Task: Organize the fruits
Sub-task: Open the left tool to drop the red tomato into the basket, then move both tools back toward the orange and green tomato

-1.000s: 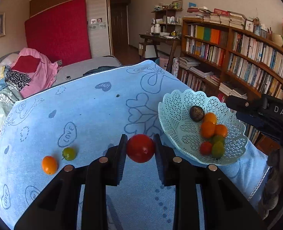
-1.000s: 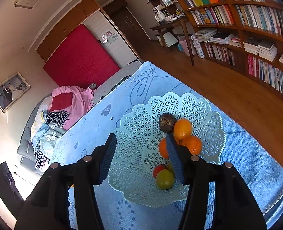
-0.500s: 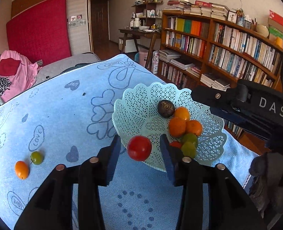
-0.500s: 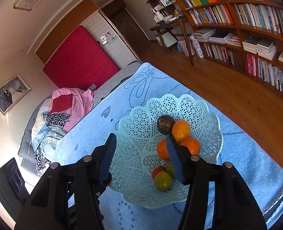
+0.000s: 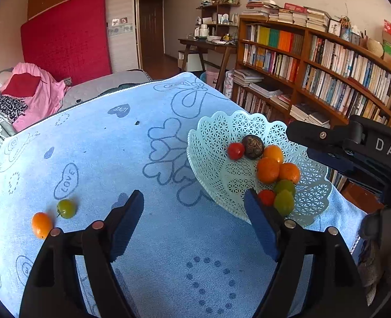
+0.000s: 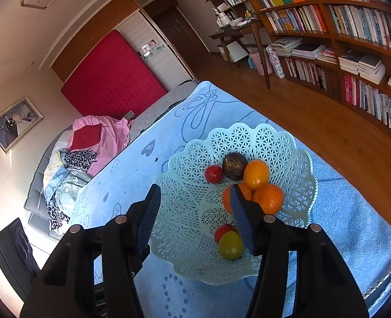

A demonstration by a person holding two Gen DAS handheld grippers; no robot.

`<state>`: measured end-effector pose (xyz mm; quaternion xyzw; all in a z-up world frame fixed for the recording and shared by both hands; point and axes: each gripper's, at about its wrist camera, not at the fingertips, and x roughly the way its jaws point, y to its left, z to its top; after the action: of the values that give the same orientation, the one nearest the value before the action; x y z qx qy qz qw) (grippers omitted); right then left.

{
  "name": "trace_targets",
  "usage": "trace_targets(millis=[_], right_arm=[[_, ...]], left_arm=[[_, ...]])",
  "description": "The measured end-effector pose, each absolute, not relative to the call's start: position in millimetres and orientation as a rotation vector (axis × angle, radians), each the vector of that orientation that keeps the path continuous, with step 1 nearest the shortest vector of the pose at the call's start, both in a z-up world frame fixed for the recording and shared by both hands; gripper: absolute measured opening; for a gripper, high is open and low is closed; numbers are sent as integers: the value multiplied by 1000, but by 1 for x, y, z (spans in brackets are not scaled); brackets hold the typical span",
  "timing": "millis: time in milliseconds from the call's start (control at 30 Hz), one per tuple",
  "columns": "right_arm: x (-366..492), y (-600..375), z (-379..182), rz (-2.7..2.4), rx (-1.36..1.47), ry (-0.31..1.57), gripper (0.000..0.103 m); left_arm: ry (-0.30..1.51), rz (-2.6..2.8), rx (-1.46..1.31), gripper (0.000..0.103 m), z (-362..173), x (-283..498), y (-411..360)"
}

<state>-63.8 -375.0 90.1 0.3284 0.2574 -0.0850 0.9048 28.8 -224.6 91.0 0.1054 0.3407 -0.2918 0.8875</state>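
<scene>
The left gripper [image 5: 194, 222], jaws just opened wide and empty, had released the round red tomato [image 5: 235, 150] into the pale-green lattice plastic basket [image 5: 211, 137]; the right gripper [image 6: 194, 218] hung part-open, empty. Next, probably, the 2 small fruits on the blue cloth [image 5: 102, 137]: the green tomato [image 5: 66, 208] and orange one [image 5: 41, 224].

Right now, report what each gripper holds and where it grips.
Nothing is held. The left gripper, jaws just opened, is empty; the red tomato lies in the basket. The right gripper is open and empty.

Left tool [image 5: 194, 222]: black plastic arms, blue ribbed pads, round metal pins. Right tool [image 6: 194, 216]: the same, white "DAS" lettering.
</scene>
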Motion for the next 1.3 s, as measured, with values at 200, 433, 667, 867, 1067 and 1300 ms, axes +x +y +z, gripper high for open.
trace_targets(millis=[200, 433, 667, 867, 1067, 1300], right_arm=[[-59, -353, 95, -111, 609, 516, 70], [-54, -327, 97, -68, 509, 513, 70], [-49, -296, 95, -31, 397, 521, 70], [-46, -270, 90, -1, 294, 525, 71], [-42, -254, 83, 15, 241, 545, 71], [-39, -239, 73, 22, 186, 567, 71]], left_arm=[[696, -538, 220, 81, 90, 34, -206], [665, -421, 227, 81, 87, 42, -177], [657, -322, 219, 81, 84, 50, -147], [621, -252, 237, 86, 84, 51, -131], [617, -219, 239, 86, 82, 54, -118], [635, -189, 217, 87, 75, 61, -101]])
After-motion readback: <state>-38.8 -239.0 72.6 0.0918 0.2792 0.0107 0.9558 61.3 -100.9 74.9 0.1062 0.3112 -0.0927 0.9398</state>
